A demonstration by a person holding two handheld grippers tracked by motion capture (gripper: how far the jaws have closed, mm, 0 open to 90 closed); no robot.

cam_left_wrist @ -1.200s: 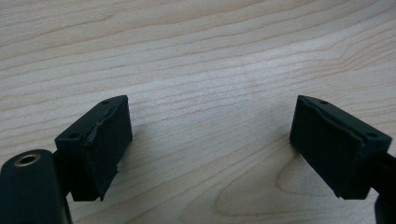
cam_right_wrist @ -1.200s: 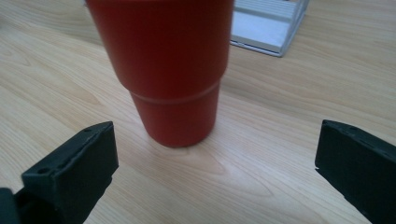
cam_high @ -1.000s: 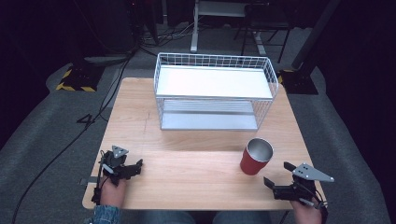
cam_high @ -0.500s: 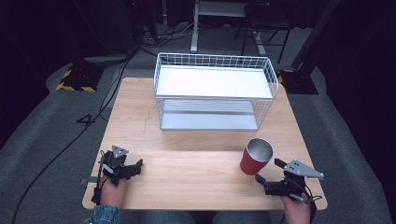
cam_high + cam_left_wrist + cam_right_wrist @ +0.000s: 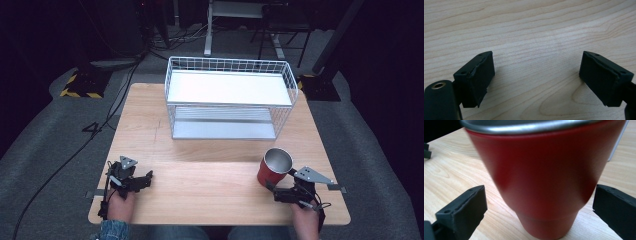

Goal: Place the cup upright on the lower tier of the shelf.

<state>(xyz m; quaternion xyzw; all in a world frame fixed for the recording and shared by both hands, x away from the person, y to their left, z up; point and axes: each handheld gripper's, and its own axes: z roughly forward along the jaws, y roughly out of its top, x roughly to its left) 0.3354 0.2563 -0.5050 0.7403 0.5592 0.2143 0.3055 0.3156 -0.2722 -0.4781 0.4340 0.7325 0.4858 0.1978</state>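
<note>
Standing upright at five o'clock on the light wooden table (image 5: 210,175), the red metal-rimmed cup (image 5: 274,167) sits between the right gripper's (image 5: 272,189) wide-open, empty jaws. The white wire basket (image 5: 229,100) stands at twelve o'clock, well apart. The left gripper (image 5: 145,178) gapes empty at seven o'clock.

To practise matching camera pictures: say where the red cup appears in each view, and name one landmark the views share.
High view: the red cup stands at the table's near right, just ahead of the right gripper.
Left gripper view: the cup is not in it; open jaws over bare wood.
Right gripper view: the cup stands centre, between the open jaws, not yet gripped.
Shared landmark: the wooden table, its grain in all three.
</note>
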